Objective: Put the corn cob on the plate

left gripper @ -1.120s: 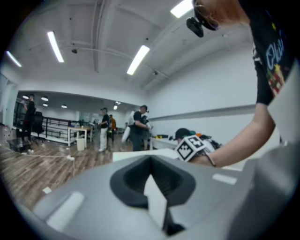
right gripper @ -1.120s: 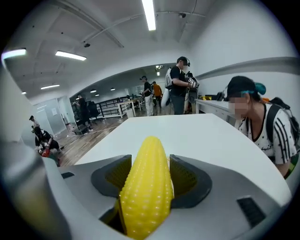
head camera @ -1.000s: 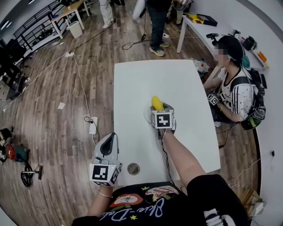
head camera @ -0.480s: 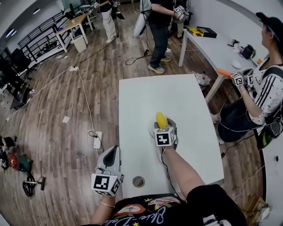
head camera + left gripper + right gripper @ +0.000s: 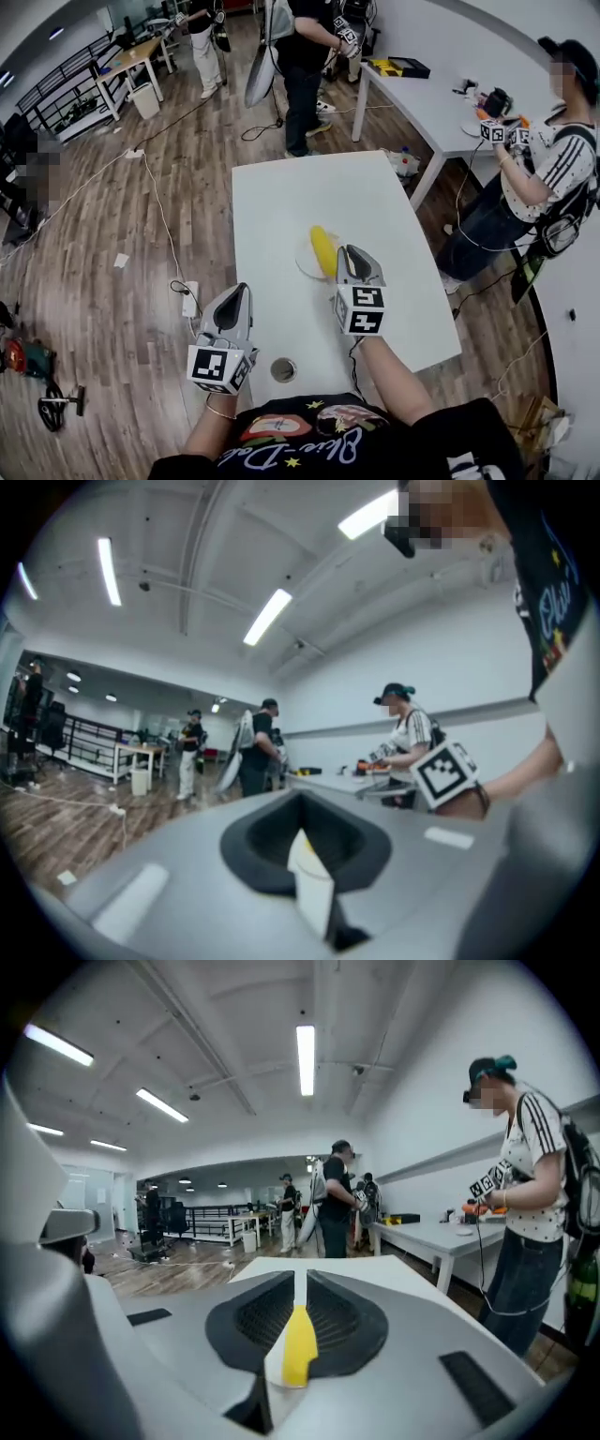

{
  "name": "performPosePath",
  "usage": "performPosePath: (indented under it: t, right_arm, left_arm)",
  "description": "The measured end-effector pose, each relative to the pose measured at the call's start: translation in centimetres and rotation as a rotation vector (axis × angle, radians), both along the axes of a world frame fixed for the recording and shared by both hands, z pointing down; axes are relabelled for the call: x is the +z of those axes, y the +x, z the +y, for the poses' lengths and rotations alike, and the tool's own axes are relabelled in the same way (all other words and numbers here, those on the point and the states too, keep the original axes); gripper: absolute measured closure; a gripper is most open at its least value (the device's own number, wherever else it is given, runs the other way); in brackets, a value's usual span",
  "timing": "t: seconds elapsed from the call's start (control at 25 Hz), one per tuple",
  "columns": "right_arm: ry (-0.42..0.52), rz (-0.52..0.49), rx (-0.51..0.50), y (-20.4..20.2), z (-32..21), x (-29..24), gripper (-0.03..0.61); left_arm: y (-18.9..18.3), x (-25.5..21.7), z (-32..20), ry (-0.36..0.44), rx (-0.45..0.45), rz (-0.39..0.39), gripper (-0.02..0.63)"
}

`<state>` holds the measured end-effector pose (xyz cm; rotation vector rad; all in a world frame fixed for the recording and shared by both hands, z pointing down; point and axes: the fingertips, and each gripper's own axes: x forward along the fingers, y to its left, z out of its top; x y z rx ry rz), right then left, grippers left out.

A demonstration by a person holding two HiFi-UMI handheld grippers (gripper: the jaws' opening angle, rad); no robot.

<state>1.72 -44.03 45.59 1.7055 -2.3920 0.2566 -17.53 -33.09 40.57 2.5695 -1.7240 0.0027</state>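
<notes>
The corn cob [image 5: 323, 251] lies on the plate [image 5: 304, 264], on the white table [image 5: 309, 192]. The right gripper [image 5: 355, 253] is just beside it. Its jaws have just been closing and are almost together, with nothing between them. The left gripper [image 5: 238, 291], at the table's edge, is also clenched and empty.

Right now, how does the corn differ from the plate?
The corn is yellow and long; the plate is white and round. The corn stands out against the white table; the plate nearly blends into it. The corn lies on the plate; the plate lies on the table. Neither is held.
</notes>
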Motion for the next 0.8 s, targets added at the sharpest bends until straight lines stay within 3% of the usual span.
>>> performPosePath:
  t: [0.2, 0.32, 0.52, 0.8]
  right_arm:
    - [0.071, 0.031, -0.082, 0.0, 6.9, -4.5, 0.555]
    - [0.088, -0.048, -0.103, 0.2, 9.9, -5.9, 0.563]
    - [0.065, -0.134, -0.178, -0.2, 11.7, -7.0, 0.565]
    - [0.104, -0.132, -0.197, -0.8, 12.7, -8.4, 0.566]
  left_arm:
    - [2.0, -1.7, 0.9, 0.062, 0.068, -0.046, 0.626]
    - [3.0, -1.6, 0.8, 0.065, 0.097, -0.063, 0.626]
    - [4.4, -1.2, 1.0, 0.057, 0.132, -0.076, 0.626]
    - [4.8, -1.8, 1.5, 0.076, 0.157, -0.072, 0.626]
